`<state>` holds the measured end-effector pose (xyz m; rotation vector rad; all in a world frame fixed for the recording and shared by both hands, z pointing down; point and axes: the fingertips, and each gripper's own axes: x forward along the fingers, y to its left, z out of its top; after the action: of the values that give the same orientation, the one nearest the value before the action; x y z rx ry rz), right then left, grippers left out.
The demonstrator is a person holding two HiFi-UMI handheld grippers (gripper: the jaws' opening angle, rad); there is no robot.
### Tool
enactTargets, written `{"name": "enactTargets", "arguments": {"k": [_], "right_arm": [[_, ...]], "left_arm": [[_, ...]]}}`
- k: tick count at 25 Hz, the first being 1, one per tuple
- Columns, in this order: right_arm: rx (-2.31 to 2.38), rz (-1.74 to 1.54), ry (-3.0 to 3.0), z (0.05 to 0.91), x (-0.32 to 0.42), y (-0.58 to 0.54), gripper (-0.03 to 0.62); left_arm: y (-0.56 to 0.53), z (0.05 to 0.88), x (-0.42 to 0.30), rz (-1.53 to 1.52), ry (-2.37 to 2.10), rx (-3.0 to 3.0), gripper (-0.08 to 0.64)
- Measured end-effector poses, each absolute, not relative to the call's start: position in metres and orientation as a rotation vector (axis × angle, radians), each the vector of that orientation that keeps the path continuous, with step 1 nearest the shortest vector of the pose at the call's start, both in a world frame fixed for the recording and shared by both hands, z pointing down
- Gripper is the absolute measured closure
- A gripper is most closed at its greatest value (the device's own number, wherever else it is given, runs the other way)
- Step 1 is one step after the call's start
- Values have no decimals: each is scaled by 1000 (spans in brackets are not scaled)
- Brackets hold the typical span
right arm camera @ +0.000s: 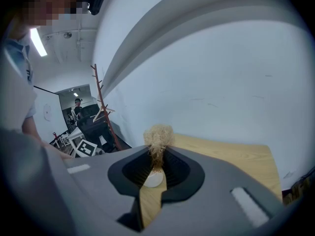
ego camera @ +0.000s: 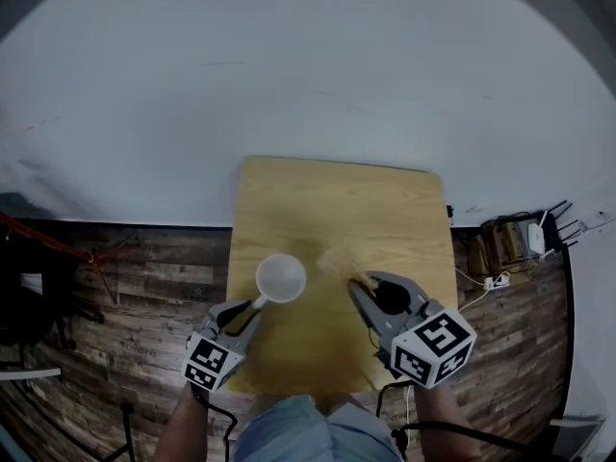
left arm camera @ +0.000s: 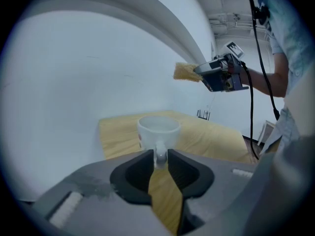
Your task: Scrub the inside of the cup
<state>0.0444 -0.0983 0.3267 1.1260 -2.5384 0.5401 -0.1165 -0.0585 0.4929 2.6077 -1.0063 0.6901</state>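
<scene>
A white cup (ego camera: 281, 278) stands upright on the pale wooden table (ego camera: 385, 210), left of its middle, with its handle toward me. My left gripper (ego camera: 252, 306) reaches it from the near left; in the left gripper view the jaws (left arm camera: 160, 154) are shut on the handle, with the cup (left arm camera: 157, 127) just beyond them. My right gripper (ego camera: 361, 285) hovers to the cup's right, shut on a tan fibrous scrubber (ego camera: 337, 260). That scrubber (right arm camera: 158, 135) sticks out past the right gripper (right arm camera: 157, 154). The scrubber (left arm camera: 186, 72) is above and apart from the cup.
The table is small, with a white wall behind it and dark plank flooring (ego camera: 144, 277) on both sides. A power strip with cables (ego camera: 496, 282) lies on the floor at the right. A coat stand (right arm camera: 101, 112) stands far off.
</scene>
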Motion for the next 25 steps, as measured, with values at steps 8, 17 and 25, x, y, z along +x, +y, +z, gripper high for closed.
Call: {"name": "enactTargets", "arguments": {"k": [8,17,25], "right_arm": [[1201,435,-2604,307,49,-100,537],[1287,242,-2646,273,42,-102,535],[1348,161,-2661,251,46,-103,537]], "left_arm": [[-69,379,-123,368,-1344,2551,459],[-106,247,-75,119,-1690,2610,540],[-113,237,-38,173,-1724,2640,540]]}}
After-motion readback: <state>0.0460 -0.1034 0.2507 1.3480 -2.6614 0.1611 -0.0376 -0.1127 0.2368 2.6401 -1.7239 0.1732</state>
